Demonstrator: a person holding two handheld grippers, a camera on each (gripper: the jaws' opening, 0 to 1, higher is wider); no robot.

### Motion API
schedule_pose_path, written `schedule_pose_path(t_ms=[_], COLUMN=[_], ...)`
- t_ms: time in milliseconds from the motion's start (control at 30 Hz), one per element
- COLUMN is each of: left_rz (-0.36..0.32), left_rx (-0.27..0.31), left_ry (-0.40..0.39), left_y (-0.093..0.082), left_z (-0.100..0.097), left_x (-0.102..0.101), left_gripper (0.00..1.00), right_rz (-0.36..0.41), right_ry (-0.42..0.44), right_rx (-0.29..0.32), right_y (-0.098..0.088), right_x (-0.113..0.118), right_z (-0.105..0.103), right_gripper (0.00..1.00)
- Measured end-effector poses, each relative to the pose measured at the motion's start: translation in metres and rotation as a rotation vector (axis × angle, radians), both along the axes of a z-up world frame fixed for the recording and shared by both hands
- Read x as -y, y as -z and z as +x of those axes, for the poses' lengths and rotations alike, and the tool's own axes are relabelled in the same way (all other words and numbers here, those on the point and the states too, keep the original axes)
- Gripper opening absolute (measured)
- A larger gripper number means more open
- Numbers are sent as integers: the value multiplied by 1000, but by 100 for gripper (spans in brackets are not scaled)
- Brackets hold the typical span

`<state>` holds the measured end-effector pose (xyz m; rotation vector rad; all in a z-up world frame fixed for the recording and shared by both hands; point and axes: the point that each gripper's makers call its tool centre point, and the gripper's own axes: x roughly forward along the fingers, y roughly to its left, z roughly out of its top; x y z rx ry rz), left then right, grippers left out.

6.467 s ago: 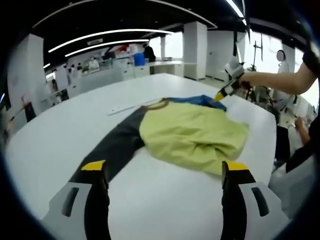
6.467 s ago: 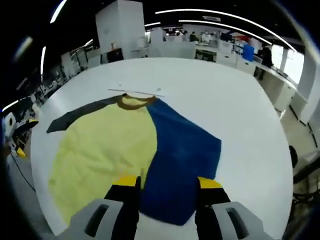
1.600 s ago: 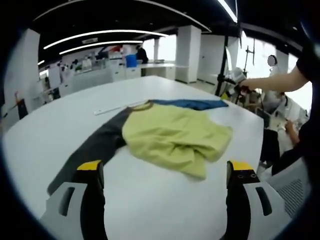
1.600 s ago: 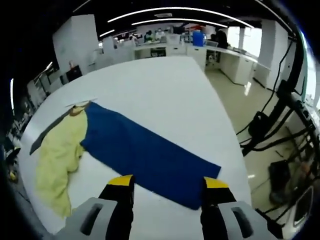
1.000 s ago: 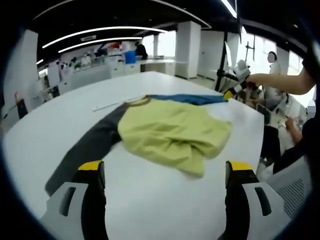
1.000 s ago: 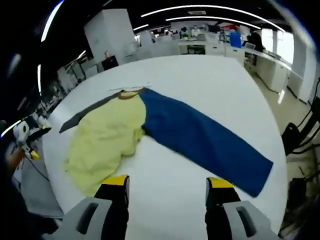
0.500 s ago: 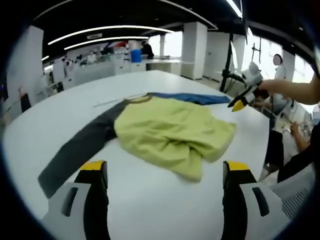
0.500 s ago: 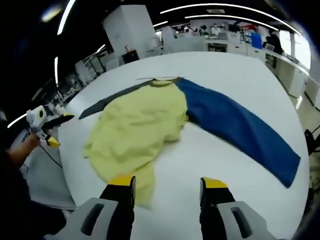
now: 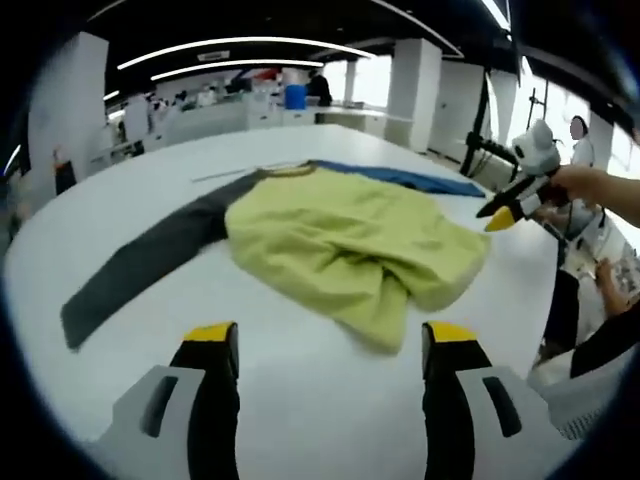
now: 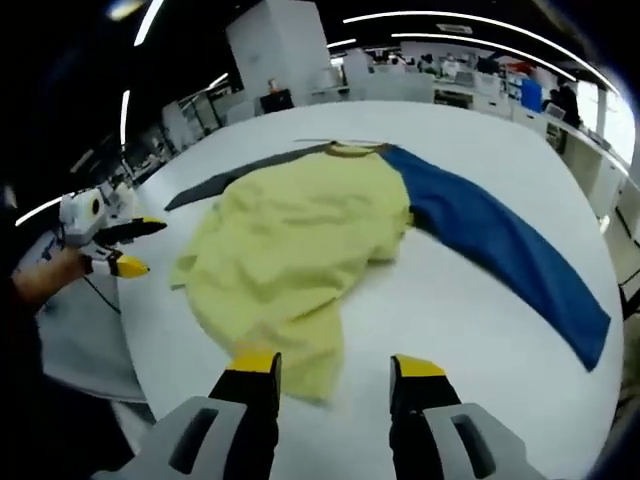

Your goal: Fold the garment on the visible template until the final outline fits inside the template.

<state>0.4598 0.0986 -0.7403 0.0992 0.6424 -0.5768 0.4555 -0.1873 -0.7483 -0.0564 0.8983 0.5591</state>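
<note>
Right hand-held gripper (image 10: 325, 368) hung wide apart, empty, the shirt's (image 10: 290, 250) rumpled yellow hem at twelve o'clock; left hand-held gripper (image 9: 327, 340) was also apart. Shirt lay on the counter (image 10: 470, 330). Risk: pinching one loose layer would drag the bunch crooked.

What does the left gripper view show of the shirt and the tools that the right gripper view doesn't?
Left gripper view: the dark grey sleeve laid out to its cuff, and the right gripper beside the shirt. Right gripper view: the blue sleeve stretched to its cuff, and the left gripper, jaws apart. Both: the rumpled yellow-green shirt body on the white table.
</note>
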Motion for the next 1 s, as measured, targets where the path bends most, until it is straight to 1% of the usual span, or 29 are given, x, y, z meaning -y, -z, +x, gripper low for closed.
schedule_pose_path(t_ms=[100,200,300,367,467,567,633,767,1000], left_rz=[-21,-13,-13,-35,-47,-33,-23,-28,-18], left_rx=[-15,-19,-24,-31,-46,-64,-73,-86,-109], left_ry=[-18,-13,-28,-46,-54,-53,-57,-66,-57], left_y=[4,7,8,8,9,14,16,19,25], left_z=[-3,-5,-4,-4,-3,-5,-6,-6,-11], left_x=[4,8,9,11,15,19,21,25,34], left_gripper=[60,55,53,50,45,43,40,32,27], right_rz=[-14,-33,-41,-52,-74,-92,-103,-108,-112], right_ry=[0,-6,-5,0,3,1,0,2,22], right_rx=[8,10,11,16,21,28,34,29,38], right_y=[4,9,12,13,17,18,19,21,22], right_x=[1,0,0,1,1,1,1,2,3], right_z=[-1,-3,-6,-7,-9,-10,-10,-12,-14], right_gripper=[31,29,25,23,20,17,16,14,10])
